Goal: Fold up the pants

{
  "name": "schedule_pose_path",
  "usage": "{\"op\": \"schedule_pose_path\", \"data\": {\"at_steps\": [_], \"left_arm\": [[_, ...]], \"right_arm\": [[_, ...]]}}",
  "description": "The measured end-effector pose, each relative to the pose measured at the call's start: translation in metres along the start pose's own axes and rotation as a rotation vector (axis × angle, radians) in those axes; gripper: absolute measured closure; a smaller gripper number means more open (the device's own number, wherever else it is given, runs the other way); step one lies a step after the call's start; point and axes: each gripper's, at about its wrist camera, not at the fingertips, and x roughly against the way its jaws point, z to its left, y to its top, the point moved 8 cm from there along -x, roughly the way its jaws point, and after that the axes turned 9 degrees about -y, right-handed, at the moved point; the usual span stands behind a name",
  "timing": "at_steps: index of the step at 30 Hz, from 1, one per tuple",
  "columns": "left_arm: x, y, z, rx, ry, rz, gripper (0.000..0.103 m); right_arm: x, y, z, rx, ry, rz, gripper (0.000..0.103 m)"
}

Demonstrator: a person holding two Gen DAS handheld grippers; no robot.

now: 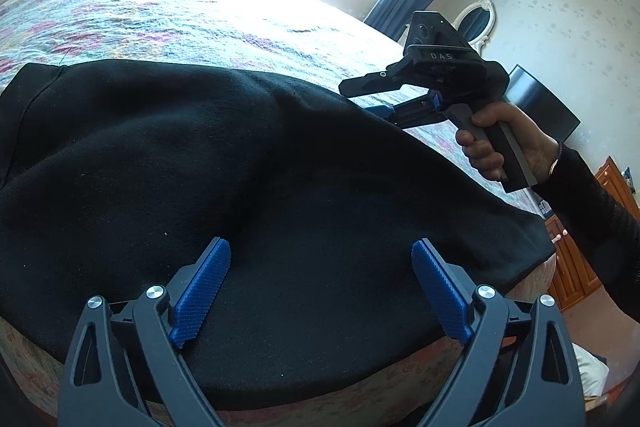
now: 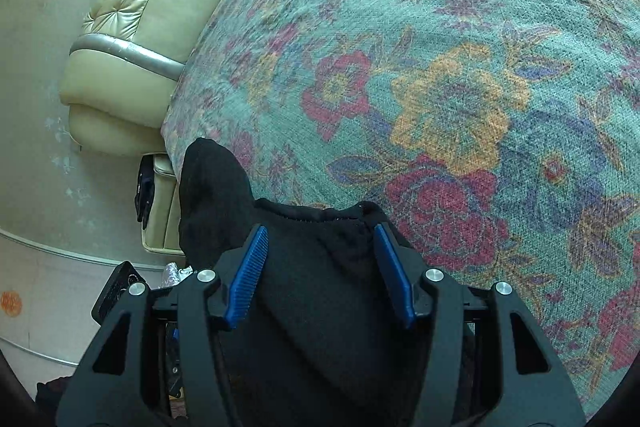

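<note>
Item: black fleece pants [image 1: 248, 195], spread flat across the green floral-patterned bedspread [image 1: 132, 11], filling my left view from 9 to 3 o'clock. My left gripper [image 1: 320, 291] hovered over them, blue ribbed pads wide apart, gripping nothing. My right gripper [image 2: 320, 267], at 2 o'clock in a person's hand [image 1: 500, 147], stood half-open with bunched pants fabric between its pads; whether they pinched it I could not tell.

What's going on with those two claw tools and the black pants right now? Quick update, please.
Left gripper open above the black pants. Right gripper open, cloth between its pads. Pants spread on the floral bedspread; nothing in the way.
</note>
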Motion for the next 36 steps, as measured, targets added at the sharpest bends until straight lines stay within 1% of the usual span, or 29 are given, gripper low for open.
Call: {"op": "schedule_pose_path", "data": {"at_steps": [2, 4, 5, 6, 7, 8, 10, 11, 12, 14, 15, 19, 22, 25, 27, 32, 36], "left_arm": [[-0.001, -0.003, -0.007, -0.040, 0.010, 0.020, 0.012], [-0.001, -0.008, -0.017, -0.067, 0.021, 0.024, 0.012], [-0.001, -0.009, -0.019, -0.077, 0.025, 0.024, 0.012], [0.000, -0.009, -0.021, -0.086, 0.028, 0.022, 0.012], [0.004, -0.008, -0.019, -0.092, 0.029, 0.015, 0.012], [0.004, -0.009, -0.021, -0.097, 0.031, 0.011, 0.012], [0.004, -0.009, -0.023, -0.114, 0.039, 0.010, 0.012], [0.005, -0.010, -0.024, -0.124, 0.045, 0.012, 0.012], [0.005, -0.011, -0.024, -0.134, 0.052, 0.016, 0.012], [0.007, -0.014, -0.023, -0.153, 0.064, 0.023, 0.012], [0.006, -0.015, -0.022, -0.161, 0.067, 0.028, 0.012], [0.000, -0.021, -0.024, -0.219, 0.091, 0.055, 0.012], [-0.002, -0.023, -0.028, -0.255, 0.114, 0.062, 0.012], [-0.002, -0.025, -0.030, -0.267, 0.113, 0.059, 0.012], [-0.001, -0.024, -0.030, -0.264, 0.109, 0.064, 0.012], [0.005, -0.024, -0.030, -0.258, 0.087, 0.061, 0.012], [0.004, -0.027, -0.035, -0.268, 0.095, 0.043, 0.012]], "right_arm": [[-0.003, 0.001, -0.001, -0.009, 0.012, 0.000, 0.047], [-0.009, -0.002, 0.003, 0.014, 0.009, 0.021, 0.047], [-0.010, -0.002, 0.005, 0.020, 0.005, 0.025, 0.051], [-0.012, -0.002, 0.006, 0.023, 0.004, 0.031, 0.058], [-0.013, -0.003, 0.007, 0.032, 0.007, 0.043, 0.084], [-0.014, -0.005, 0.007, 0.048, -0.003, 0.055, 0.096], [-0.015, -0.008, 0.012, 0.096, -0.024, 0.062, 0.096], [-0.010, -0.006, 0.013, 0.114, -0.052, 0.035, 0.096], [-0.003, -0.002, 0.013, 0.111, -0.057, 0.001, 0.096], [0.014, 0.011, 0.012, 0.098, -0.044, -0.079, 0.097], [0.018, 0.014, 0.011, 0.094, -0.037, -0.098, 0.097], [0.000, 0.017, -0.005, 0.075, -0.074, -0.083, 0.097], [-0.003, 0.020, -0.013, 0.039, -0.046, -0.114, 0.097], [-0.012, 0.019, -0.027, -0.017, -0.019, -0.114, 0.098], [-0.016, 0.020, -0.034, -0.055, 0.016, -0.118, 0.098], [-0.019, 0.021, -0.036, -0.075, 0.030, -0.114, 0.099], [-0.021, 0.021, -0.043, -0.127, 0.074, -0.115, 0.099]]}}
